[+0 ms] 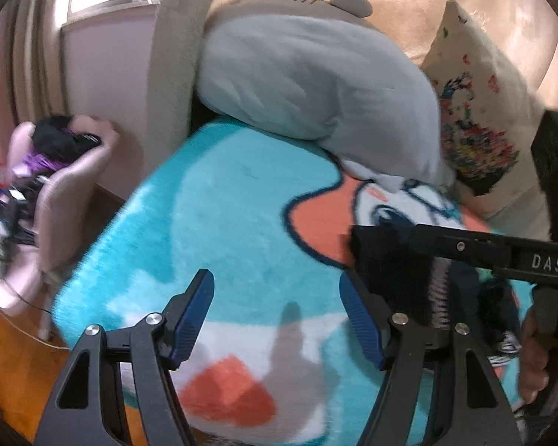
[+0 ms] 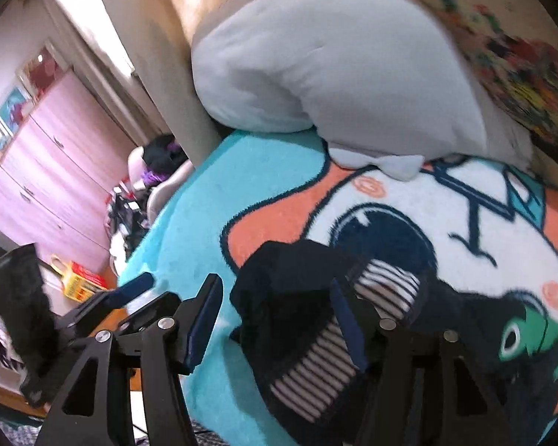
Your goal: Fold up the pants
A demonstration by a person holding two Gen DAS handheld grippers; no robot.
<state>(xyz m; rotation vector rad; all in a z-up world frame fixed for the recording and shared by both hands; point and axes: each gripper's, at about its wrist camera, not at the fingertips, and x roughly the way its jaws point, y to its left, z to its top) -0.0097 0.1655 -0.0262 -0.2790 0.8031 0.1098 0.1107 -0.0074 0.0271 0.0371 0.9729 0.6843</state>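
Observation:
The dark navy pants [image 2: 301,297] with striped white cuffs and a green cartoon patch lie bunched on a turquoise, orange and white plush blanket [image 2: 189,223]. My right gripper [image 2: 275,312] is open just above the pants' near edge, its right finger over the fabric. In the left wrist view my left gripper [image 1: 277,308] is open and empty over the blanket [image 1: 223,204], left of the pants [image 1: 387,260]. The right gripper's black body crosses that view over the pants.
A large pale grey plush cushion [image 1: 316,78] and a printed pillow [image 1: 476,111] lie at the back against the beige headboard. A pink chair [image 1: 67,193] with clutter stands left of the bed on the wooden floor. Pink drawers [image 2: 52,171] stand further left.

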